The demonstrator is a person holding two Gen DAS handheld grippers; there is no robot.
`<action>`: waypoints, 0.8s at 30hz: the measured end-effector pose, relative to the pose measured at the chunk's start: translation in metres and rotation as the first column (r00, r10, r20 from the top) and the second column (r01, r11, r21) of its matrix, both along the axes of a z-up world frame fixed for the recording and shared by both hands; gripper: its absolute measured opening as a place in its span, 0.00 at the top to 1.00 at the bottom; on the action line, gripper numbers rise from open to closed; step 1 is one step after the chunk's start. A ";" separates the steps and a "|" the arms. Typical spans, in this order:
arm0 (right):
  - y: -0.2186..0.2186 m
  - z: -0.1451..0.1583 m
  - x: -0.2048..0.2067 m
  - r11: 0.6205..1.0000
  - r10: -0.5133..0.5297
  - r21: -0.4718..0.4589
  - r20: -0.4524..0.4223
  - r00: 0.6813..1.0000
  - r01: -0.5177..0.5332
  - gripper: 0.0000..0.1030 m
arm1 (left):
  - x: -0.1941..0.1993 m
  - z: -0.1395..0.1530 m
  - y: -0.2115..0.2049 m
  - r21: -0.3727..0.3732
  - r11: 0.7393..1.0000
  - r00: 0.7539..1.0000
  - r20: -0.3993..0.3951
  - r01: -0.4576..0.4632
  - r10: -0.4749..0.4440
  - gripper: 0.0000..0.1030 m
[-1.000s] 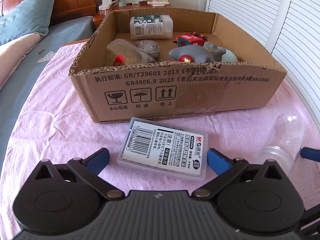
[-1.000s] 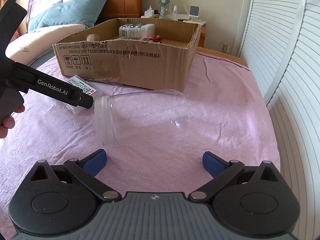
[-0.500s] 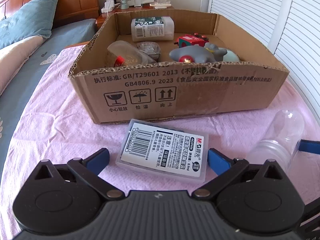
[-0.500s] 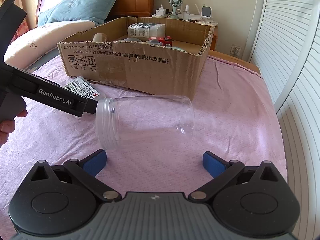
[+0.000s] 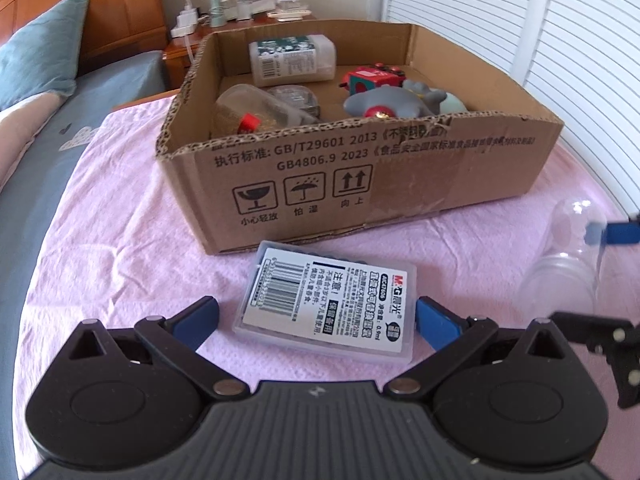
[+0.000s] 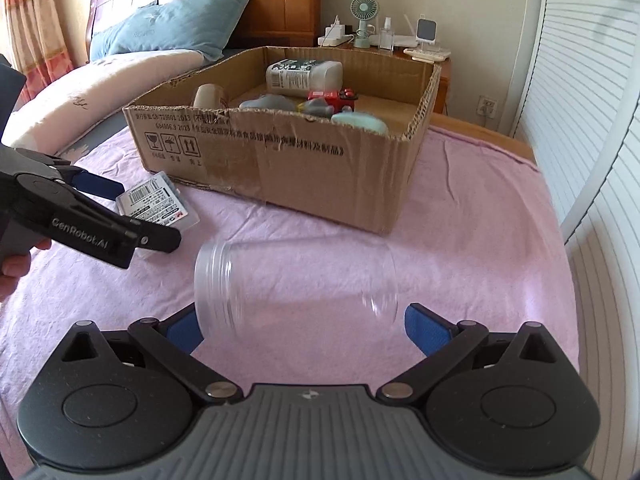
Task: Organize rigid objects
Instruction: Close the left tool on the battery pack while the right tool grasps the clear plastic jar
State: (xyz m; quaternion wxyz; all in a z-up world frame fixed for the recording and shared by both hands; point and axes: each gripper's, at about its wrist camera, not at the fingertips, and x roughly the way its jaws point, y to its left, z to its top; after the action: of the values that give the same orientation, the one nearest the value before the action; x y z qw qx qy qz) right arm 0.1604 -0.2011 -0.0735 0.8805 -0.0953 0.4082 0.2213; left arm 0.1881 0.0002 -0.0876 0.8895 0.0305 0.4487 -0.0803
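While both of my grippers hung low over the pink cloth (image 6: 460,216), the box (image 5: 400,176) stood as the landmark, open-topped, on that cloth. My left gripper (image 5: 316,316) was spread wide, one blue pad on either side of the case (image 5: 328,304), which lay flat, label up, just in front of the box's printed wall. The right pad looked close to the case's edge; I could not tell if it touched. The left pad stood apart from it.

My right gripper (image 6: 300,324) was likewise spread wide, gripping nothing. The jar (image 6: 296,280), clear and empty, lay on its side between its pads, in front of the box's right corner, its threaded mouth pointing toward the case. Whether either pad touched the jar, I could not tell.

Inside the box: a white bottle (image 5: 292,60) at the back wall, a red toy (image 5: 372,80), a grey toy (image 5: 392,104), and a clear container (image 5: 256,110) near the front left.
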 end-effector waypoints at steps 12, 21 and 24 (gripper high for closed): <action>0.012 0.003 0.007 0.998 0.002 -0.056 0.002 1.000 -0.002 0.00 | 0.006 -0.001 0.001 0.023 0.990 0.989 0.030 0.142 -0.142 0.00; 0.014 0.003 0.011 0.999 -0.002 -0.048 -0.002 1.000 0.002 0.00 | 0.011 0.002 -0.002 0.000 0.984 0.983 0.022 0.181 -0.181 0.13; 0.014 0.005 0.011 0.999 -0.004 -0.051 -0.001 1.000 0.004 0.02 | 0.011 0.002 -0.005 -0.001 0.984 0.984 0.020 0.177 -0.177 0.14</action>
State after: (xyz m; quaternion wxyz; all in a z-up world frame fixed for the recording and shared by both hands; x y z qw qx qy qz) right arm 0.1715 -0.1867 -0.0689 0.8781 -0.1168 0.4142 0.2091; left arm 0.1987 -0.0047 -0.0858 0.8834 0.0700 0.4351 -0.1595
